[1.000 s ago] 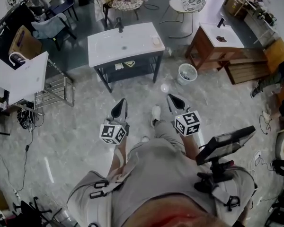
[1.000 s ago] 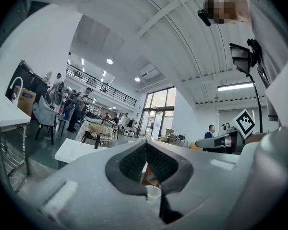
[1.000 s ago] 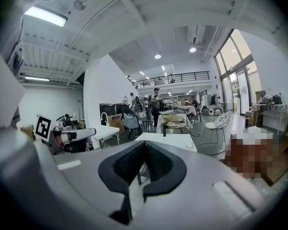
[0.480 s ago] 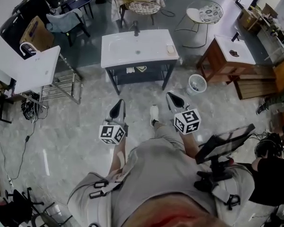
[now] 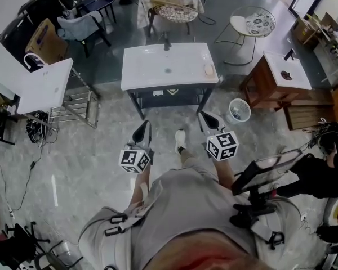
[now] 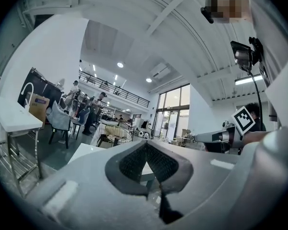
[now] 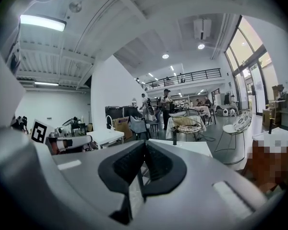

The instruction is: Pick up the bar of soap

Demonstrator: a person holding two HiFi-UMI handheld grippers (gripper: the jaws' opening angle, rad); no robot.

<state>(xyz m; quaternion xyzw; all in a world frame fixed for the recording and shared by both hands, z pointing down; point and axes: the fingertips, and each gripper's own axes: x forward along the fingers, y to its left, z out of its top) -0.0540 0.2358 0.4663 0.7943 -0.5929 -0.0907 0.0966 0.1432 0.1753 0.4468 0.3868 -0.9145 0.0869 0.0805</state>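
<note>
The left tongs (image 5: 145, 124) and the right tongs (image 5: 204, 117) are each pressed together with nothing between them, held side by side in front of the person (image 5: 186, 207) above the grey floor (image 5: 101, 151). Ahead of them stands the white desk (image 5: 141, 75) with its sunken basin. The bar of soap (image 5: 209, 69) lies on top near the right edge, well apart from both tongs.

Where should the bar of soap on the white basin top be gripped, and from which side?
Probably across its narrow middle, coming down from the front right. The bar of soap lies flat, a small oval near the right end of the white basin top, with bare surface around it. The shut right gripper is nearer.
</note>
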